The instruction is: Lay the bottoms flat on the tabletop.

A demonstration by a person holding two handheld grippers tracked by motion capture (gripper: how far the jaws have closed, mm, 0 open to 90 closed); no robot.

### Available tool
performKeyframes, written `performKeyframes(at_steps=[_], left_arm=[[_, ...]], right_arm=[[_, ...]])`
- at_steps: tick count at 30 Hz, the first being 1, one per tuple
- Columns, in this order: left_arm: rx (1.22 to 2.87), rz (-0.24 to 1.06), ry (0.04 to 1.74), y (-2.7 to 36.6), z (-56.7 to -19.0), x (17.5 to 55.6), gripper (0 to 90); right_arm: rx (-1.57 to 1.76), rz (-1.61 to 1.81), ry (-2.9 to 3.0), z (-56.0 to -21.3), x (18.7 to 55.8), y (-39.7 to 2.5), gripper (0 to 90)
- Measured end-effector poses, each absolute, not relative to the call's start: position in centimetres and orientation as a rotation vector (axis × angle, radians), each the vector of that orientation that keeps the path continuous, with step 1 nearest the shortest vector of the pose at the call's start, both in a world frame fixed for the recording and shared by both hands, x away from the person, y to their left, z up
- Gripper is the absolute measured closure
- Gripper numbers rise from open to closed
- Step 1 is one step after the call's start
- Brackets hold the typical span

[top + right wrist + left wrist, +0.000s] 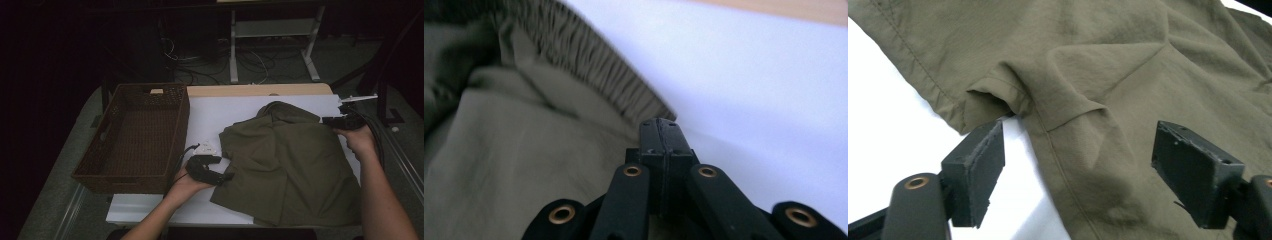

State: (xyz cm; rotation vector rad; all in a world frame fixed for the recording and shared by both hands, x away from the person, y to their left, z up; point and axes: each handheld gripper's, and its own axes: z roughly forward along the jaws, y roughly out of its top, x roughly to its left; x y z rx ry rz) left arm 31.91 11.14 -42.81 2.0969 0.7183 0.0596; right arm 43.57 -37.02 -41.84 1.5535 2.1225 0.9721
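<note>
A white-covered table (210, 117) held a dark woven wicker basket (135, 135) at its left and a crumpled olive-green fabric garment (290, 165) at centre-right, its folds hiding its shape. The left gripper (1078, 170) stood wide open over a hem; the right gripper (663, 137) was closed beside the gathered elastic waistband (604, 75), whether on cloth I couldn't tell

Your garment (1128, 75) runs off every edge of the left gripper view; the waistband (589, 60) blurs at upper left.
</note>
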Motion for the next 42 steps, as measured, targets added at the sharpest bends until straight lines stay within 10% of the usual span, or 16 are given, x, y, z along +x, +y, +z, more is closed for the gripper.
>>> performKeyframes(at_steps=[16,37,42], left_arm=[[2.102,0.052,0.720,11.2,-43.0,32.0,18.9],[2.120,0.040,0.711,11.0,-43.1,31.8,18.8],[2.126,0.037,0.706,10.9,-43.2,31.7,18.8]], right_arm=[[1.499,0.930,2.324,-44.6,41.7,-35.9,88.9],[1.662,1.072,2.139,-43.8,46.4,-37.5,55.0],[1.686,1.078,2.205,-44.7,46.5,-37.0,59.2]])
